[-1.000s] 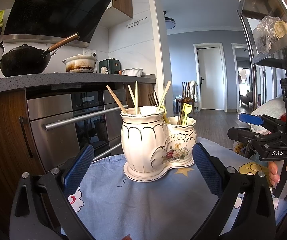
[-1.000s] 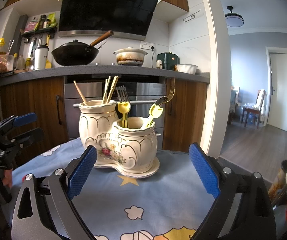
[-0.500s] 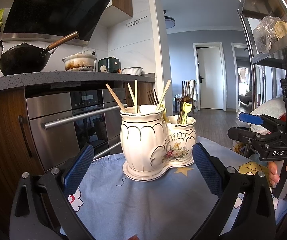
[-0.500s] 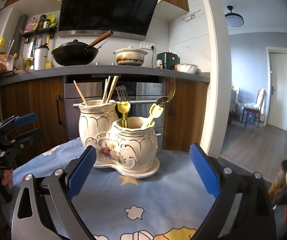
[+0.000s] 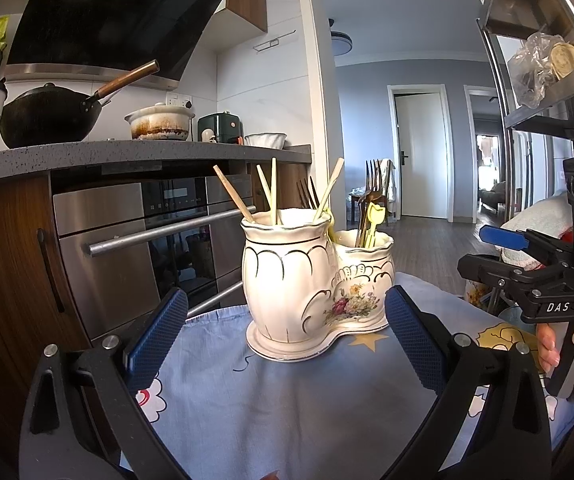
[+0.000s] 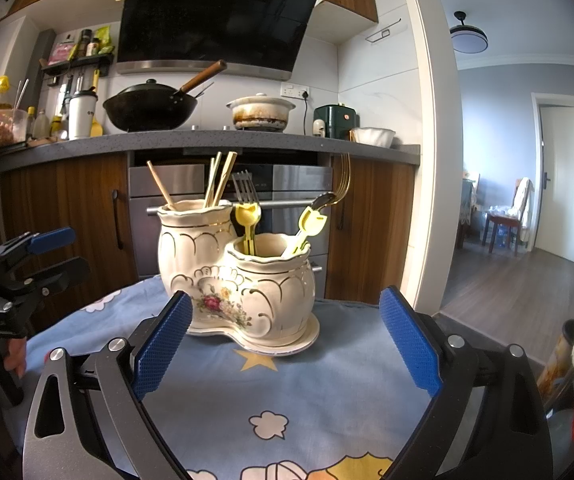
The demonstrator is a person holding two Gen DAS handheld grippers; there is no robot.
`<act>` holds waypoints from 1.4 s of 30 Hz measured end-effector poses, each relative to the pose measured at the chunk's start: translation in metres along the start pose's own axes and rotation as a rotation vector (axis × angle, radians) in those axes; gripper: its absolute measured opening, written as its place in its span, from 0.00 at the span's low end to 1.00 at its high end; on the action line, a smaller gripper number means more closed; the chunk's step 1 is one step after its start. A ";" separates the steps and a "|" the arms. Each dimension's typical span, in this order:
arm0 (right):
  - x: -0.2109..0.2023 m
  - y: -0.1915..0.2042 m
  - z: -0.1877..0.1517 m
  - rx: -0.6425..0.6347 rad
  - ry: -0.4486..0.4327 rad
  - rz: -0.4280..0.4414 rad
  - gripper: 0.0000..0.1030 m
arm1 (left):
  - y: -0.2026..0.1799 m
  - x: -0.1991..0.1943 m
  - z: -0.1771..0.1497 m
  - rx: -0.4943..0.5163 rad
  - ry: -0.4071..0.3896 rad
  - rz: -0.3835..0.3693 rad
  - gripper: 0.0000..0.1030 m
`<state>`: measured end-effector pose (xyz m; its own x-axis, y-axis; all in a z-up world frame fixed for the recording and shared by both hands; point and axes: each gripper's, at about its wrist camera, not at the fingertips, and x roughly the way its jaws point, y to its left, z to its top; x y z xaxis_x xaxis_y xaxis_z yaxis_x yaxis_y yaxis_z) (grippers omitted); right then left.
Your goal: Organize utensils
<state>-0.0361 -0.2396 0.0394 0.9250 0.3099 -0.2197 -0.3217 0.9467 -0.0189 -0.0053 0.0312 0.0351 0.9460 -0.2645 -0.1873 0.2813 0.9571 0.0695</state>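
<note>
A cream double-pot ceramic utensil holder (image 5: 311, 284) stands upright on a blue patterned cloth (image 5: 287, 400); it also shows in the right wrist view (image 6: 239, 280). The taller pot holds several wooden chopsticks (image 6: 217, 180). The shorter pot holds forks (image 5: 371, 184) and yellow-handled utensils (image 6: 307, 224). My left gripper (image 5: 287, 340) is open and empty, just short of the holder. My right gripper (image 6: 283, 340) is open and empty, in front of the holder. Each gripper shows at the edge of the other's view.
A kitchen counter (image 6: 207, 140) with a black wok (image 6: 151, 108), a clay pot (image 6: 261, 112) and a built-in oven (image 5: 135, 248) stands behind the table. A metal shelf rack (image 5: 547, 80) is at the right. A doorway leads to a hall.
The left gripper has shifted very slightly; the holder and the right gripper have not visibly moved.
</note>
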 end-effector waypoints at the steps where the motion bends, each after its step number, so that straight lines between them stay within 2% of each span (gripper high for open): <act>1: 0.000 0.000 0.000 0.000 0.000 0.000 0.91 | 0.000 0.000 0.000 0.000 0.000 0.001 0.95; 23: 0.000 0.000 0.000 0.001 0.001 0.000 0.92 | -0.001 -0.002 0.000 -0.004 -0.006 0.022 0.95; 36: 0.000 0.000 0.001 0.001 0.002 0.000 0.92 | -0.001 0.001 0.000 -0.009 0.017 0.023 0.95; 40: 0.002 -0.001 -0.001 0.007 0.014 0.003 0.92 | 0.002 0.008 0.001 -0.031 0.050 0.070 0.95; 42: 0.006 -0.002 -0.003 0.014 0.033 0.007 0.94 | 0.011 0.019 0.000 -0.065 0.134 0.119 0.95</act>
<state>-0.0299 -0.2401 0.0356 0.9154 0.3142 -0.2515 -0.3254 0.9456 -0.0032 0.0154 0.0369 0.0321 0.9408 -0.1349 -0.3109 0.1535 0.9875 0.0359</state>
